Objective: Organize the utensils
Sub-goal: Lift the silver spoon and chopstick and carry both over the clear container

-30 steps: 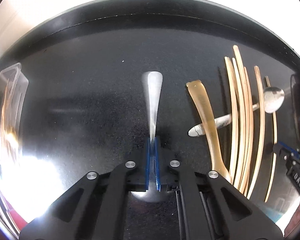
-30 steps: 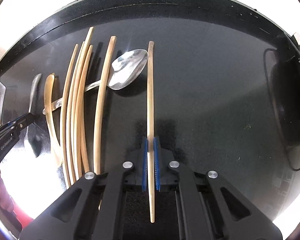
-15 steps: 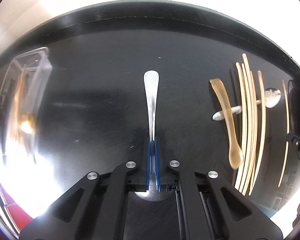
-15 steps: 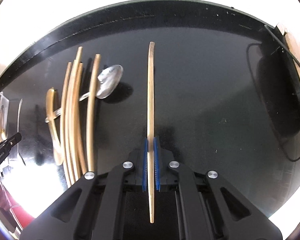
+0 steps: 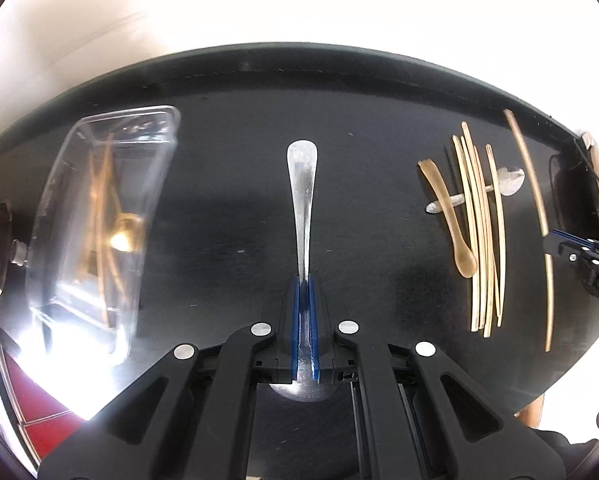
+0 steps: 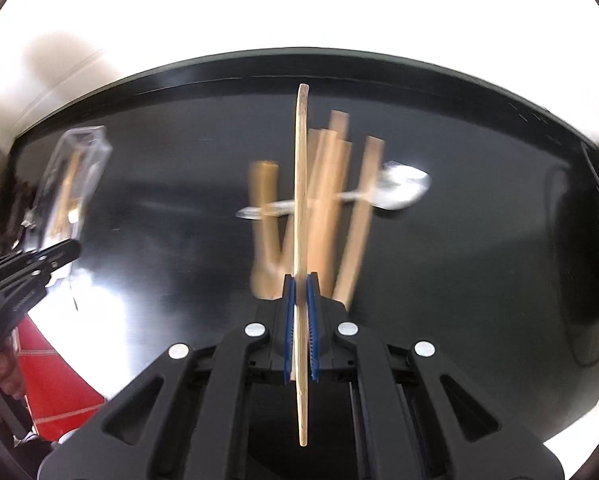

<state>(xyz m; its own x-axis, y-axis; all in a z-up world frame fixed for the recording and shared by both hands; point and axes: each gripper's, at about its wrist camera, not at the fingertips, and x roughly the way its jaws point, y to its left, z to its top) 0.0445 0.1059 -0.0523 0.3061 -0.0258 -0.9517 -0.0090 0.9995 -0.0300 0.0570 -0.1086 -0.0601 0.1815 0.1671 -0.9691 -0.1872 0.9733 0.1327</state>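
L tongs (image 5: 304,280) are clamped on a metal spoon (image 5: 302,200): handle runs straight up frame centre, bowl tucked under the pads. The clear box (image 5: 99,216) lies at frame left, long axis roughly parallel to the spoon, a few sticks and a spoon already inside. L hand is the nearer one to it; likely next move is sideways to the left, then drop in.

R tongs (image 6: 299,292) are pinched on a chopstick (image 6: 301,200), lengthwise up centre frame. In the R view the box (image 6: 69,184) sits far at upper left, so the R hand has further to go.

Pile (image 5: 475,224) of chopsticks and spoons rests on the worktop (image 5: 227,160), right of frame.

Vs 1 s ago: both tongs are higher, the pile looks smaller, and the box has slid further into L view. R view is now blurred.
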